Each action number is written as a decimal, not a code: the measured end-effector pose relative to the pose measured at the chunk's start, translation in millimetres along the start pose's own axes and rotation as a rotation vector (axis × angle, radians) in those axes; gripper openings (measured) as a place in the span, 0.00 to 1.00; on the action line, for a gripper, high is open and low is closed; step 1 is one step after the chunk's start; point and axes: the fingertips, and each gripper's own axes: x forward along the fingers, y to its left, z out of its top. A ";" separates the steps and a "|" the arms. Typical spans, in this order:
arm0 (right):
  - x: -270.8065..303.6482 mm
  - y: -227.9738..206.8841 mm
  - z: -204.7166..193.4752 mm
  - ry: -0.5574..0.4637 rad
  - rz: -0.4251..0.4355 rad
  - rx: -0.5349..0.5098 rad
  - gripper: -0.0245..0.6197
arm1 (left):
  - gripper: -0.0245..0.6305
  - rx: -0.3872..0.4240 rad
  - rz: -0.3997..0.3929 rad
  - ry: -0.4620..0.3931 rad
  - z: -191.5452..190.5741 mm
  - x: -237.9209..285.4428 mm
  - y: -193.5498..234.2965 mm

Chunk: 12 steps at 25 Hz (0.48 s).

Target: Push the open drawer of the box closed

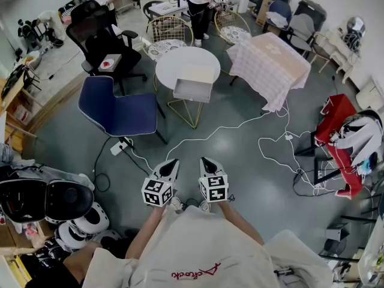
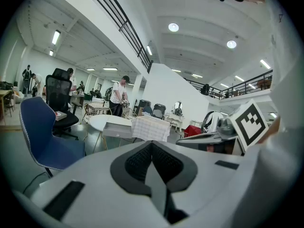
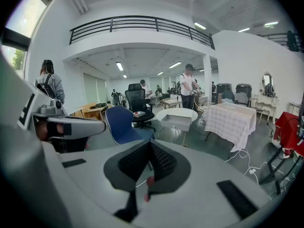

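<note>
Drawer point(image 1: 192, 89) is sitting open on the far surface point(image 1: 171, 62), so left tongs point(image 1: 170, 162) and right tongs point(image 1: 206, 161) are hanging pressed together, empty.

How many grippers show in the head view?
2. The left gripper and the right gripper sit side by side at lower centre, well short of the round table with the open drawer. Neither is hidden.

I hold two: my left gripper point(image 1: 171, 162) and right gripper point(image 1: 206, 161). I see one box point(image 1: 198, 74), one drawer point(image 1: 192, 91), one round tabletop point(image 1: 173, 60), one blue chair point(image 1: 114, 110).
</note>
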 end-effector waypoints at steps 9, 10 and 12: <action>-4.2 -11.6 -10.4 0.001 0.007 0.005 0.06 | 0.06 0.004 0.013 -0.001 -4.2 8.2 -3.0; -4.7 -14.0 -11.1 -0.001 0.008 0.006 0.06 | 0.06 0.004 0.016 0.000 -5.2 9.5 -3.8; -6.0 -19.4 -10.6 -0.006 0.014 0.015 0.06 | 0.06 0.005 0.023 0.001 -5.6 12.3 -5.6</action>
